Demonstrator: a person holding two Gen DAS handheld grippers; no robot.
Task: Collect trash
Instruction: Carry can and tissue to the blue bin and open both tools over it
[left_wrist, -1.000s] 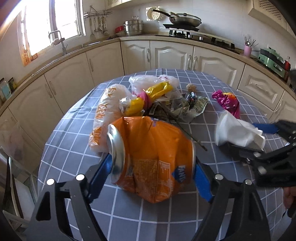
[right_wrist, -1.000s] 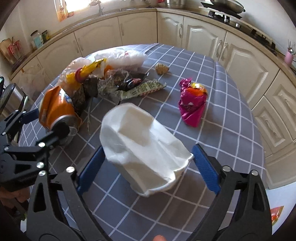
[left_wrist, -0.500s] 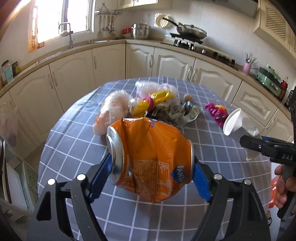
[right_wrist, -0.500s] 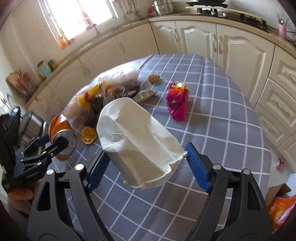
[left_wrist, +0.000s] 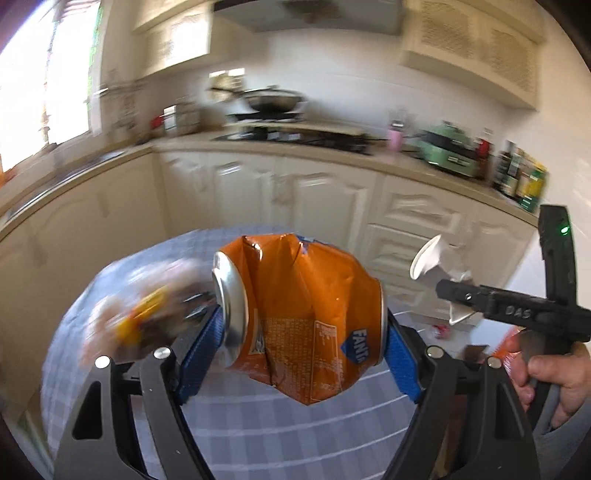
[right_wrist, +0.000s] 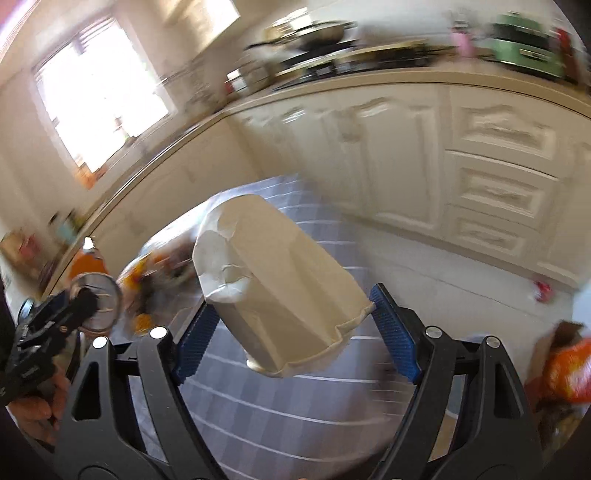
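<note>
My left gripper (left_wrist: 303, 328) is shut on a crushed orange soda can (left_wrist: 306, 317), held sideways in the air above the checked table (left_wrist: 258, 432). My right gripper (right_wrist: 295, 325) is shut on a crumpled white paper cup (right_wrist: 273, 288), also lifted above the table (right_wrist: 295, 413). The cup in the right gripper (left_wrist: 454, 288) shows at the right of the left wrist view. The can's end (right_wrist: 96, 306) shows at the left of the right wrist view. A blurred pile of wrappers and bags (left_wrist: 140, 317) lies on the table's left part.
White kitchen cabinets (left_wrist: 295, 195) and a counter with a stove and wok (left_wrist: 273, 103) run behind the table. An orange bag (right_wrist: 569, 369) lies on the floor at the right. A small red item (right_wrist: 543, 290) lies on the white floor.
Both grippers have risen and tilted up with their loads; the table has dropped low in both views and the cabinets and wall fill the frames. The views are motion-blurred.
</note>
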